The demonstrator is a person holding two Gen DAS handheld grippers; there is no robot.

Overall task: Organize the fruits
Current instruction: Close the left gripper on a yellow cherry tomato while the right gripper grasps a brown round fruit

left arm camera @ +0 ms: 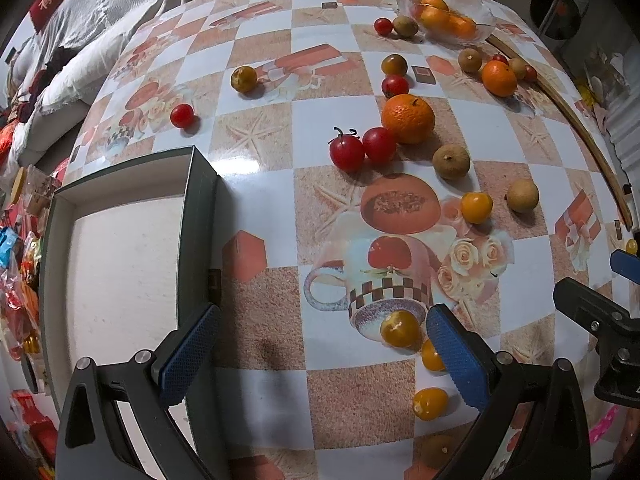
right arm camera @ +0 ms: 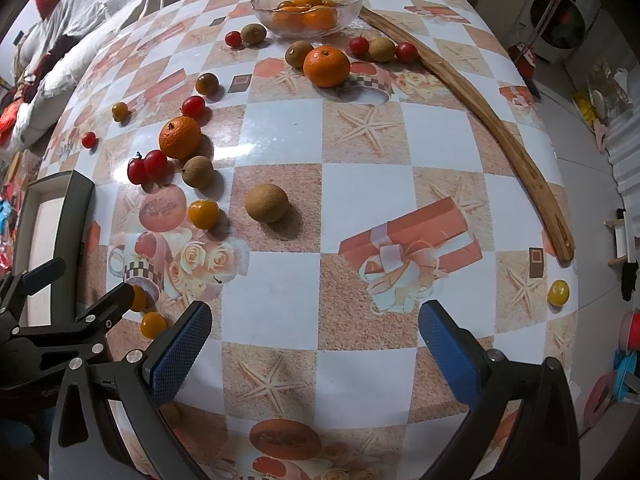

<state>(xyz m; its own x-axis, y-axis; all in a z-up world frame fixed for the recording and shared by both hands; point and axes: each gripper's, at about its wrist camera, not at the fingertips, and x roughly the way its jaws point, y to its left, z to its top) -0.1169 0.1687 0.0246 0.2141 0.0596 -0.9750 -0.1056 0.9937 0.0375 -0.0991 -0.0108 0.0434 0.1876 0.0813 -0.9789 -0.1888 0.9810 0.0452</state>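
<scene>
From the left wrist camera, the left gripper [left arm camera: 322,346] hangs over a checked tablecloth [left arm camera: 280,168], its blue fingers spread wide apart and holding nothing. A yellow cherry tomato [left arm camera: 399,328] lies on the cloth just inside the right finger, not touching it that can be seen; two more yellow tomatoes [left arm camera: 429,403] lie nearer, beside and partly behind that finger. To the left, a dark-walled tray [left arm camera: 200,208] with a pale floor stands beside the left finger. Farther off, in the middle, a mandarin [left arm camera: 408,119] sits touching two red tomatoes [left arm camera: 362,149]. A glass bowl [left arm camera: 478,10] with mandarins stands at the far right.

From the right wrist camera, the right gripper [right arm camera: 316,344] is likewise released, fingers wide, with only bare cloth between them. A brown longan [right arm camera: 267,203] lies well beyond the fingers, left of centre. A lone yellow tomato [right arm camera: 558,292] sits at the right table edge, near a long curved wooden stick [right arm camera: 500,120]. The glass bowl stands at the far middle.
</scene>
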